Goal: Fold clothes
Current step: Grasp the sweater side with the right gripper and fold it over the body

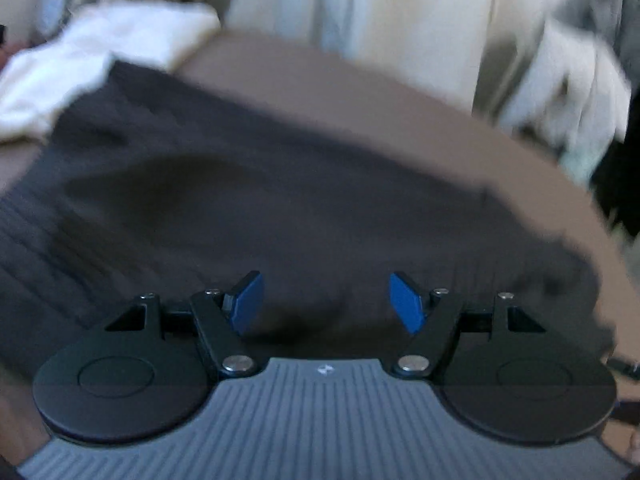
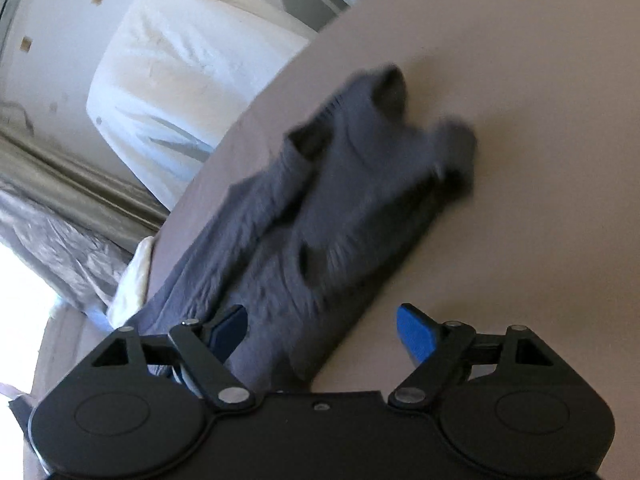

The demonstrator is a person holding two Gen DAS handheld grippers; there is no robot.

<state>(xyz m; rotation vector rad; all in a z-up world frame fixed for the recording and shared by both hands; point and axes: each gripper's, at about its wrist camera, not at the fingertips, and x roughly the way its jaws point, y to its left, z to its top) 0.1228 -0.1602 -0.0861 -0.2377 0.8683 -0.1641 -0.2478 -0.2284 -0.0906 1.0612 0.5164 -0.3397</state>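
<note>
A dark grey garment (image 1: 240, 208) lies spread on the brown table (image 1: 400, 112), filling most of the left wrist view. My left gripper (image 1: 326, 304) hovers over its near part, jaws open and empty. In the right wrist view the same grey garment (image 2: 340, 208) lies rumpled in a long strip on the table (image 2: 520, 100). My right gripper (image 2: 324, 334) is open over its near end, with its left pad (image 2: 228, 328) above the cloth and its right pad (image 2: 416, 332) above bare table.
A white cloth (image 1: 92, 60) lies at the table's far left edge. Pale curtains (image 1: 360, 8) hang behind. In the right wrist view a white-covered piece of furniture (image 2: 192, 80) stands beyond the table edge, with a bit of white cloth (image 2: 132, 280) at the edge.
</note>
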